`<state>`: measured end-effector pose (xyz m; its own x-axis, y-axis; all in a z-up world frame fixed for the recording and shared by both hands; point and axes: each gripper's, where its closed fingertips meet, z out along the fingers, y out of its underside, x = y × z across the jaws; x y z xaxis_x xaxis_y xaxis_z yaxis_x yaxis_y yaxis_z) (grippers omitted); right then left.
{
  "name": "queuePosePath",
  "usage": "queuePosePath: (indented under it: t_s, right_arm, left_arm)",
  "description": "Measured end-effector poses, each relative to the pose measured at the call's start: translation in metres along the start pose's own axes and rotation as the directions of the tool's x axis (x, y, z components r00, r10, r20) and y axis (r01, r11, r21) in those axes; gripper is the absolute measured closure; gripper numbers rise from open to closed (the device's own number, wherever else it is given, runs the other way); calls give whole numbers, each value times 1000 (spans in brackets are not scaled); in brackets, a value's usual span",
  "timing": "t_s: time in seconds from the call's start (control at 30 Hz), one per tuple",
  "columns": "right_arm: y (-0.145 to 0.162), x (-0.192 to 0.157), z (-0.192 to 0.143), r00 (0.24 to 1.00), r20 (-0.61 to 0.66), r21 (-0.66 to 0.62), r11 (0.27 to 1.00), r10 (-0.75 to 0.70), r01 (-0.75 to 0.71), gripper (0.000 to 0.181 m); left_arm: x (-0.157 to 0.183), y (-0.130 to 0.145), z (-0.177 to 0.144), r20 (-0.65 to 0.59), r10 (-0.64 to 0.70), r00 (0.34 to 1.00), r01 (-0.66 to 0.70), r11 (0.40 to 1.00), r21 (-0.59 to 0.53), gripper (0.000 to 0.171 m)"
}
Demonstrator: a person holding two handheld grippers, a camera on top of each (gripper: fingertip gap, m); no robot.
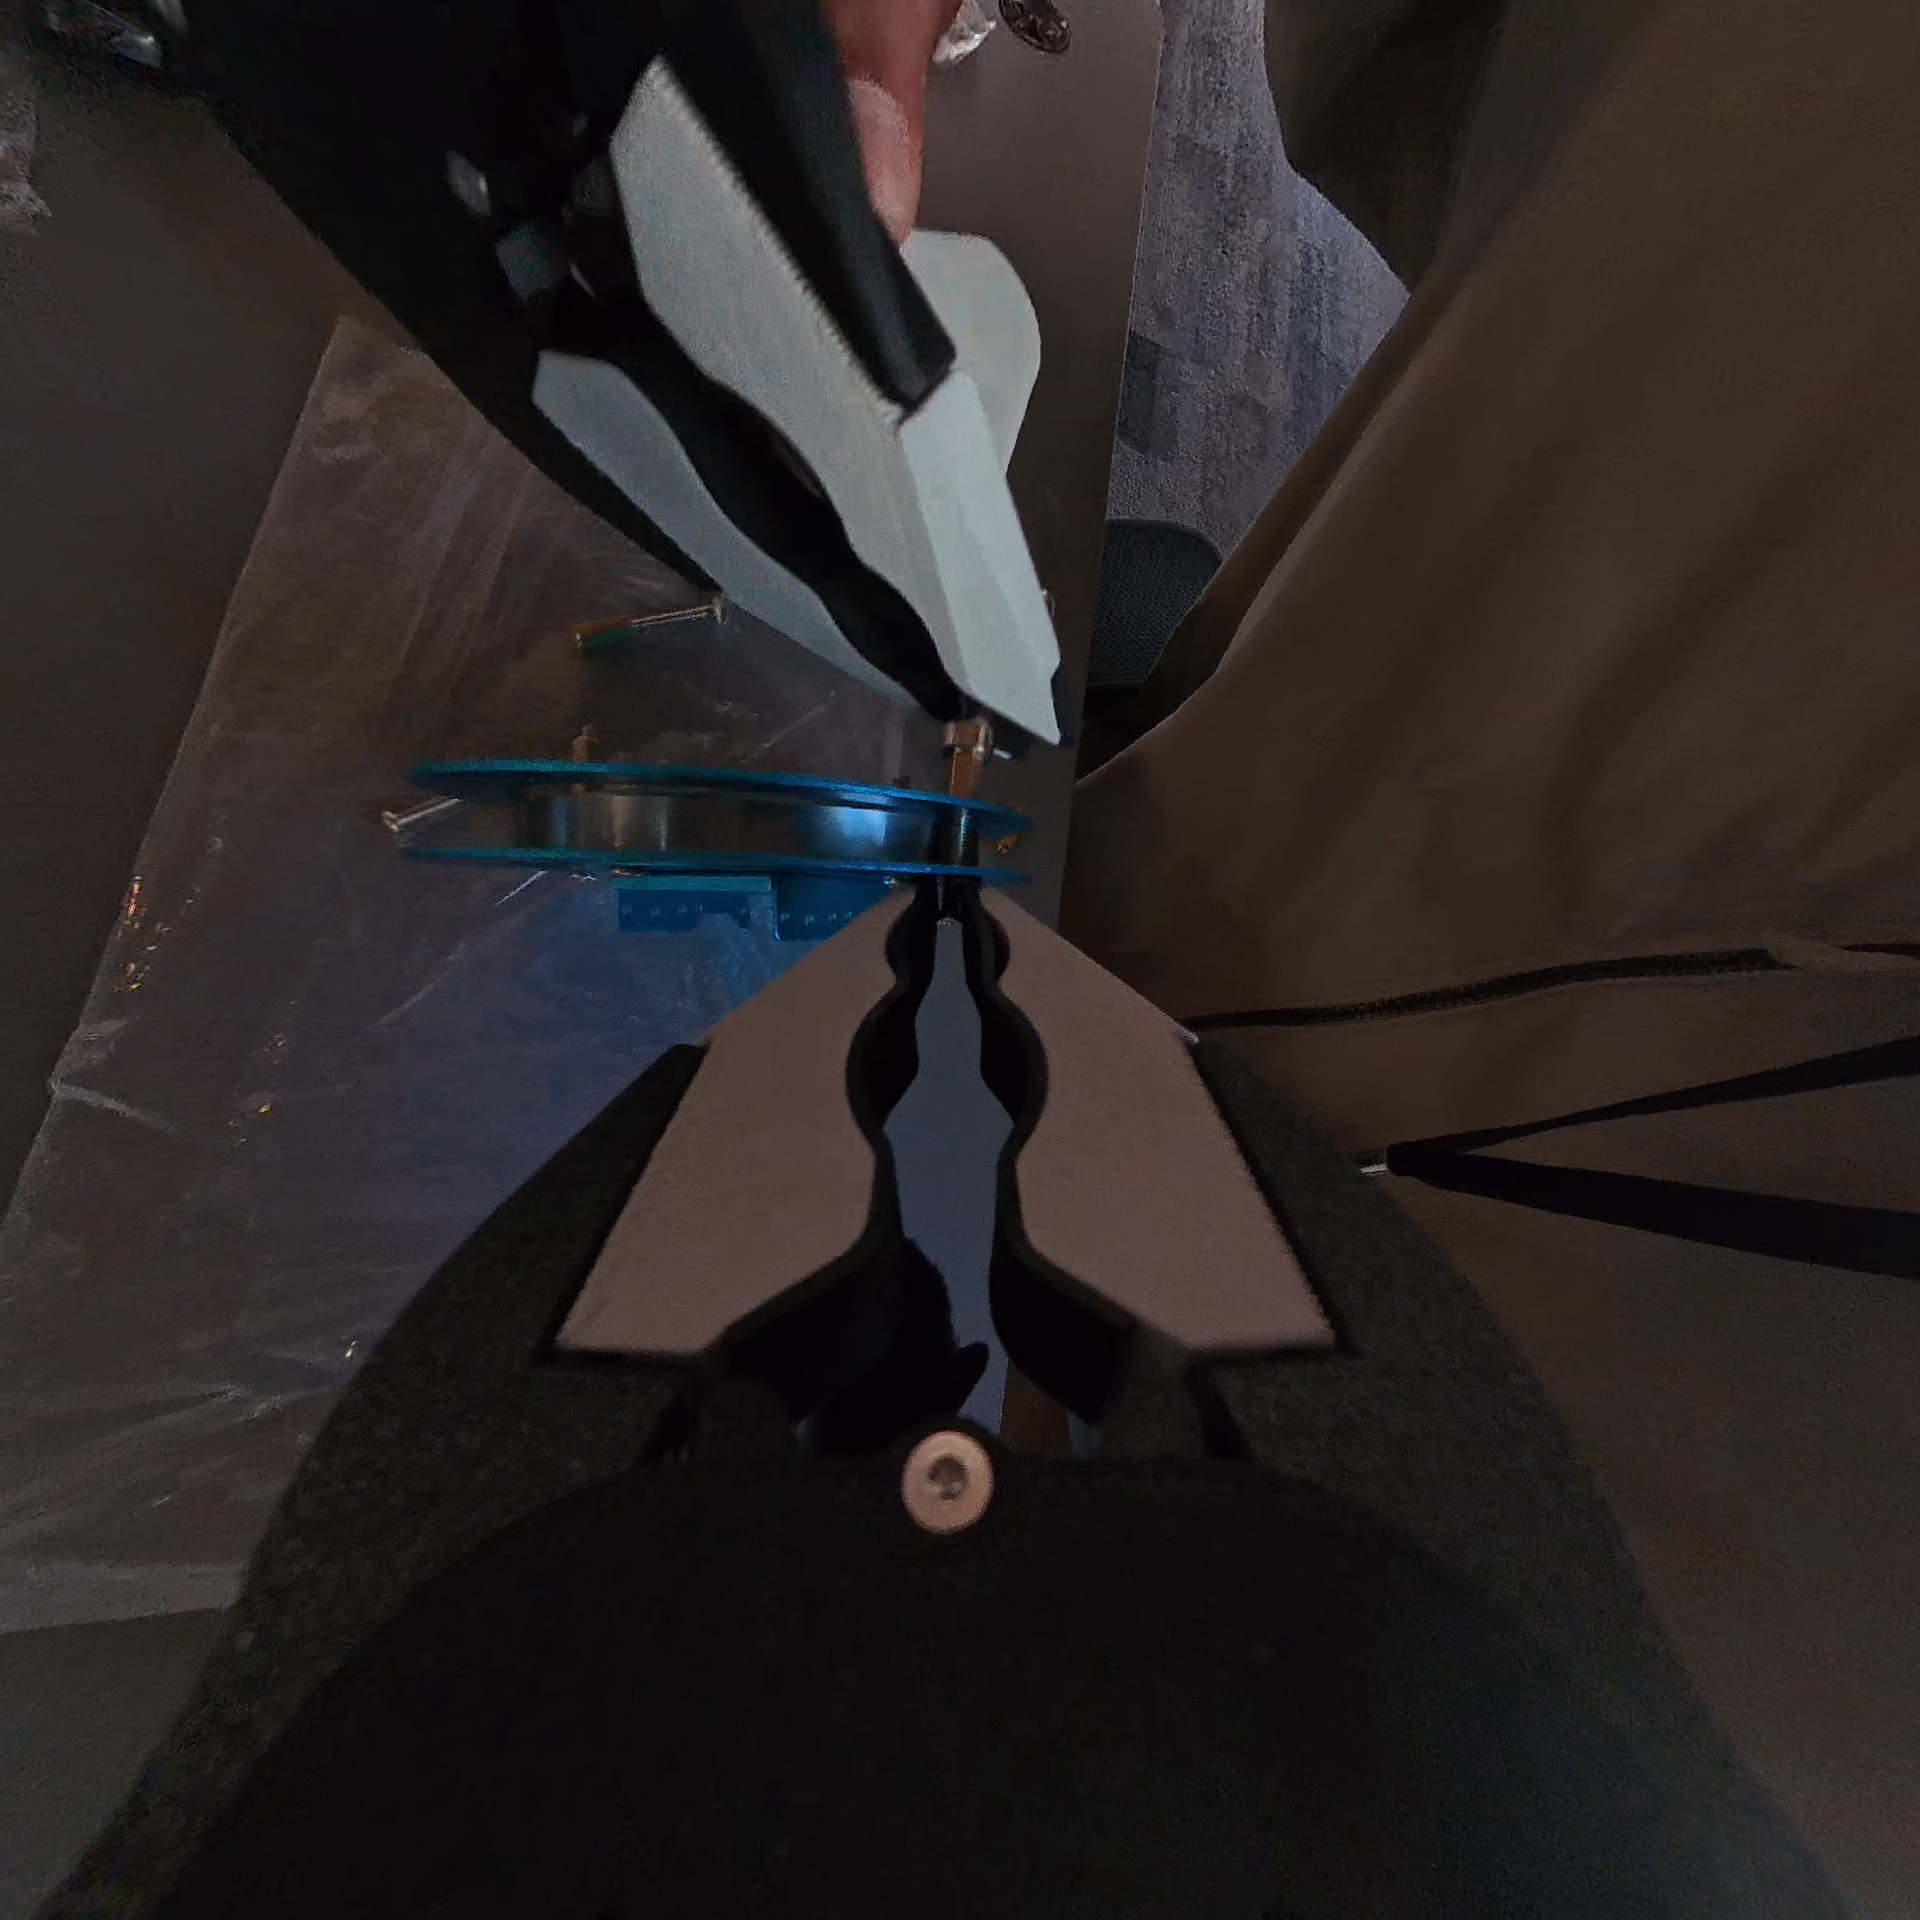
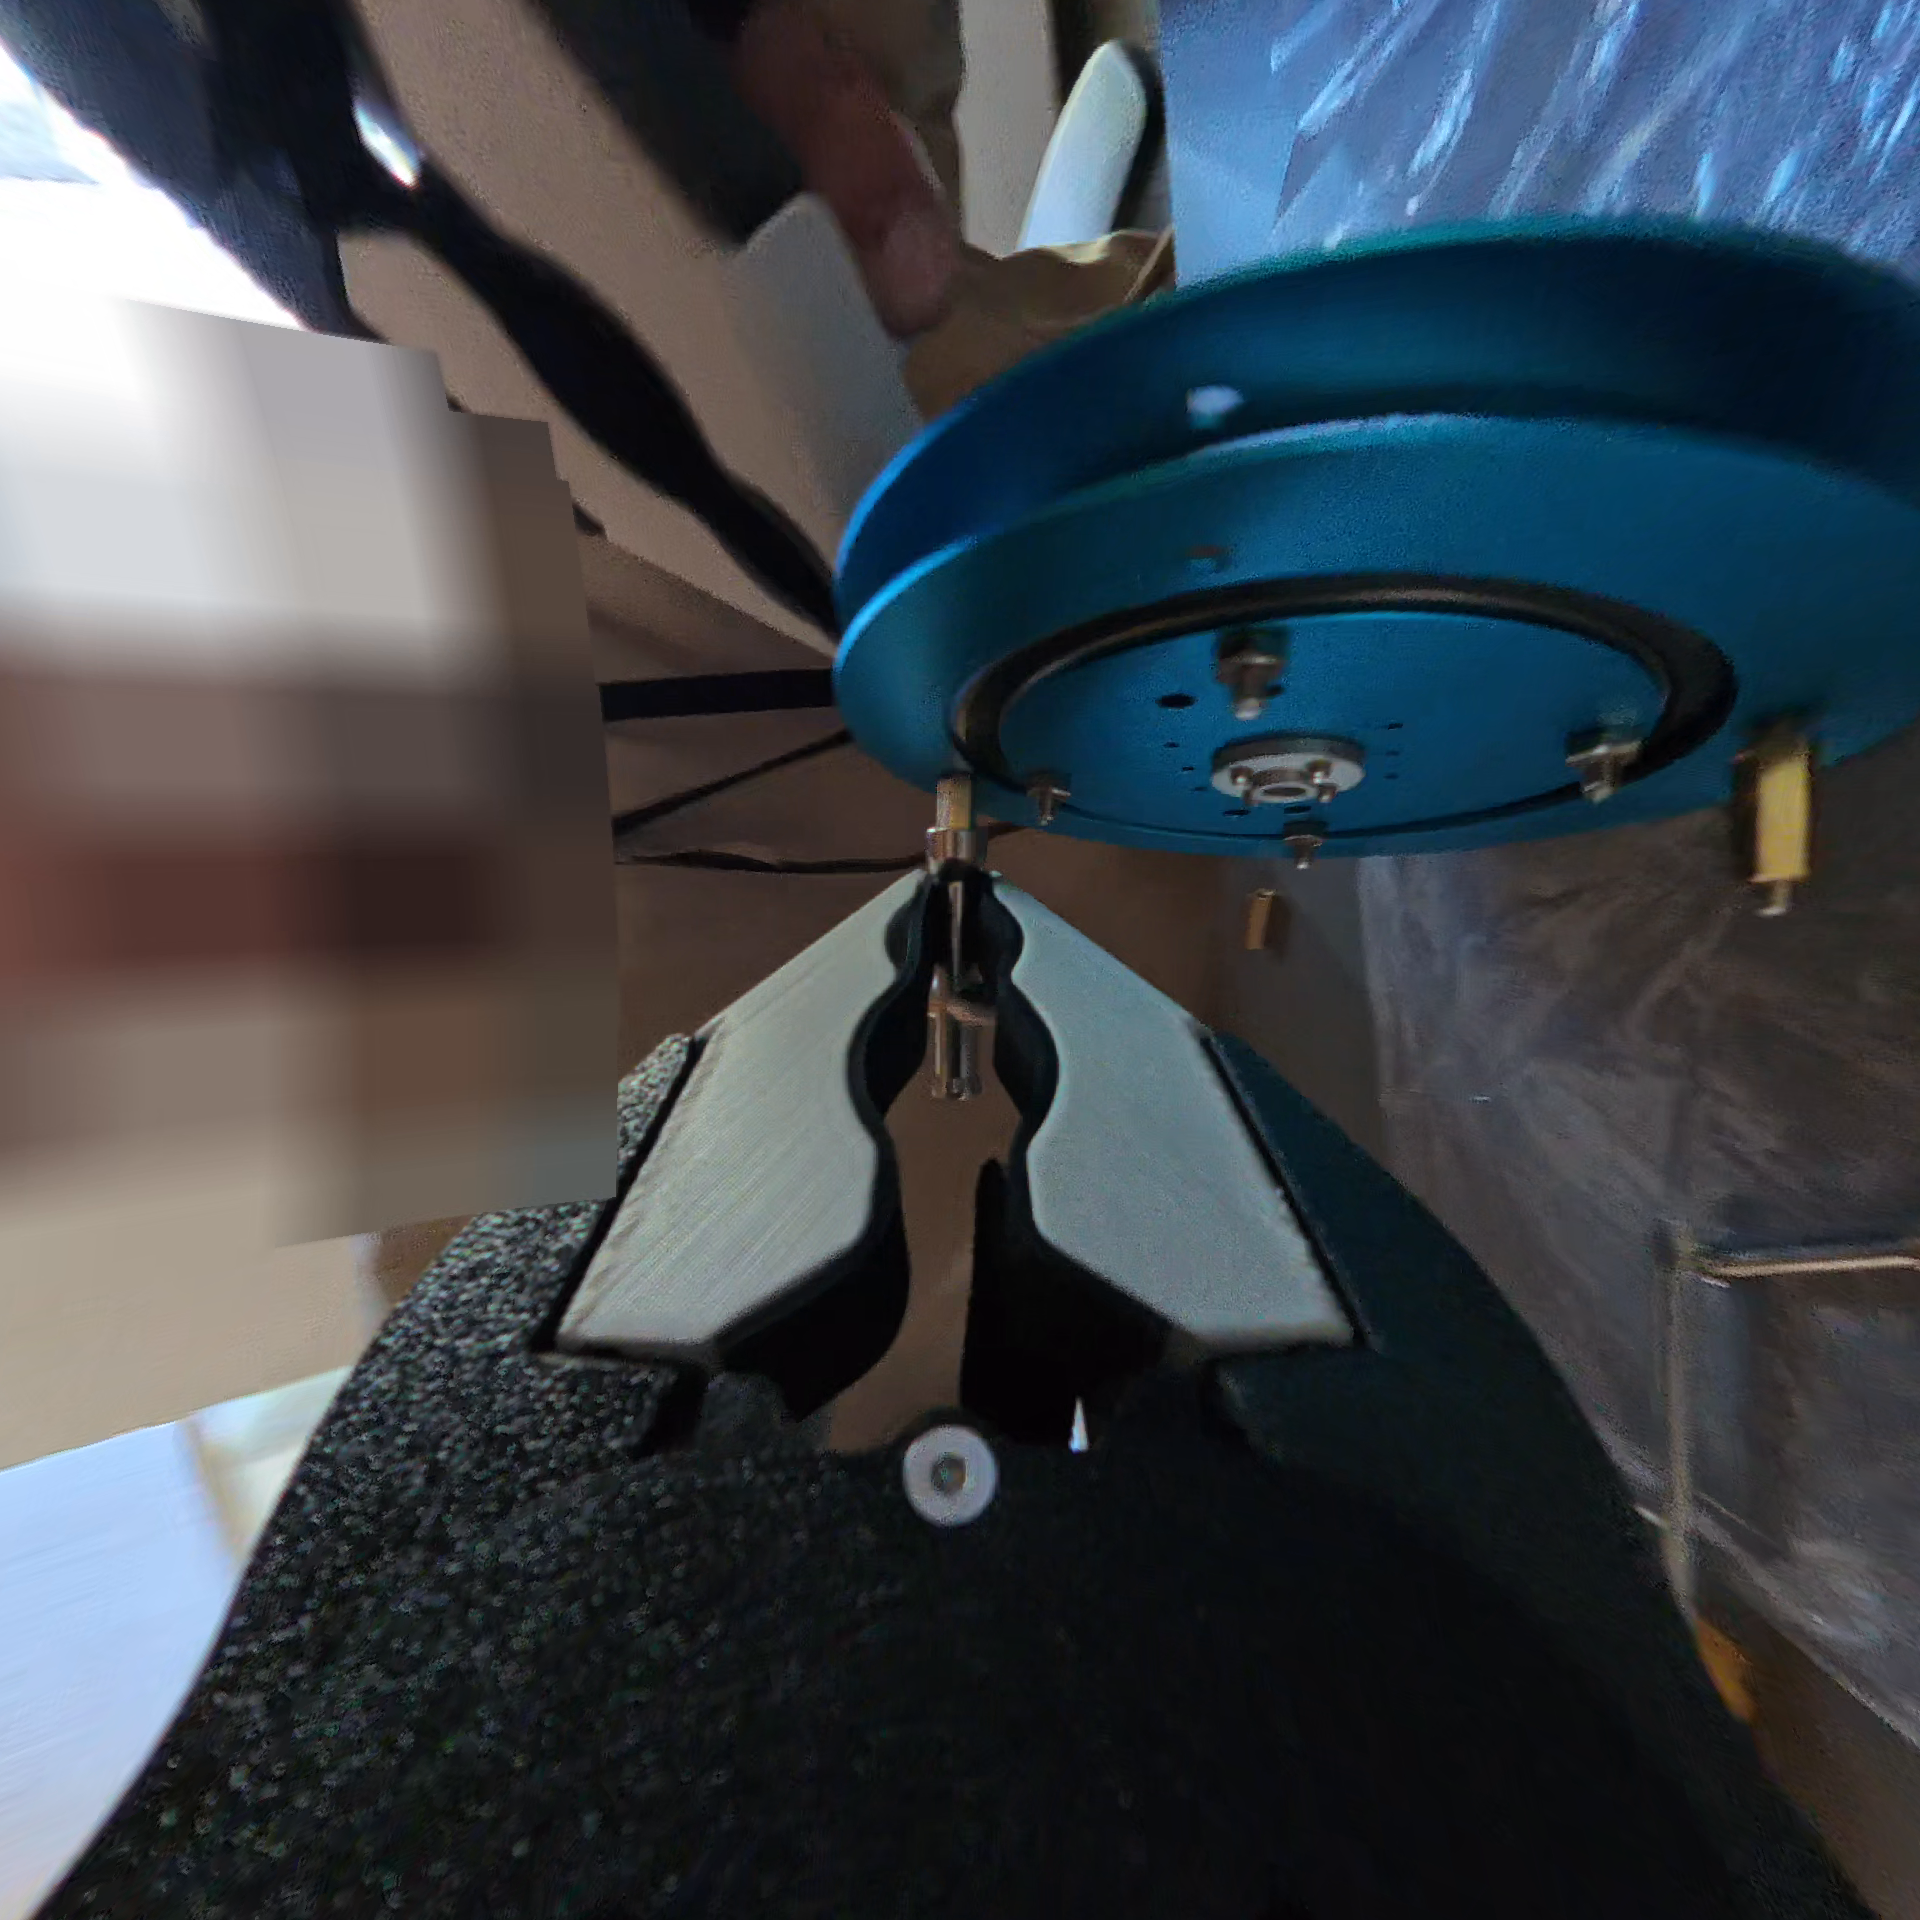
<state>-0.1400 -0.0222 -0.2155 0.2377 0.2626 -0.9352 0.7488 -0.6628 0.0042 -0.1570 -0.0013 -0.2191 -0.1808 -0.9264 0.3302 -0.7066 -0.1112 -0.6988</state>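
A blue two-disc assembly (image 1: 717, 777) with a black ring between the discs is held in the air, edge-on in the left wrist view. My left gripper (image 1: 940, 902) is shut on its rim at the right side. The right gripper (image 1: 987, 722) comes down from the upper left onto the same spot. In the right wrist view the assembly (image 2: 1351, 520) shows its face with several nuts and a centre hub. My right gripper (image 2: 956, 883) is shut on a small silver pin (image 2: 951, 1039), whose tip meets a brass standoff (image 2: 954, 805) at the disc's rim.
A clear plastic sheet (image 1: 312, 987) covers the table below. Loose screws (image 1: 649, 623) and a blue bracket (image 1: 691, 904) lie on it. A second brass standoff (image 2: 1779, 821) stands on the disc. A person's tan clothing (image 1: 1558, 727) fills the right side. A hand (image 1: 883, 135) holds the right gripper. The grippers are tip to tip, or close to it.
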Motion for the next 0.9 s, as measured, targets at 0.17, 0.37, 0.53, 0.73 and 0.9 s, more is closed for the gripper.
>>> queuePosePath:
  t_s: [0.17, 0.37, 0.53, 0.73, 0.9]
  right_arm:
    - [2, 23, -21, 832, -460, -93, 949, -310, 302, 177]
    - [5, 73, -97, 312, -887, -179, 878, -339, 444, 175]
    - [42, 135, -145, 425, -904, 226, 899, 49, 376, 175]
    - [60, 136, -122, 802, -592, 544, 777, 87, 318, 166]
    - [54, 115, -133, 618, -786, 440, 686, -17, 579, 147]
  left_arm:
    - [-4, 10, -8, 25, -2, 1000, 1, 1000, 28, 169]
    - [1, 25, -15, 13, -36, 999, 34, 989, 144, 169]
    - [4, 28, -16, 7, -72, 997, 68, 963, 259, 169]
    - [6, 19, -13, -22, -98, 995, 99, 925, 368, 169]
    - [7, 7, -9, -65, -118, 991, 134, 907, 399, 168]
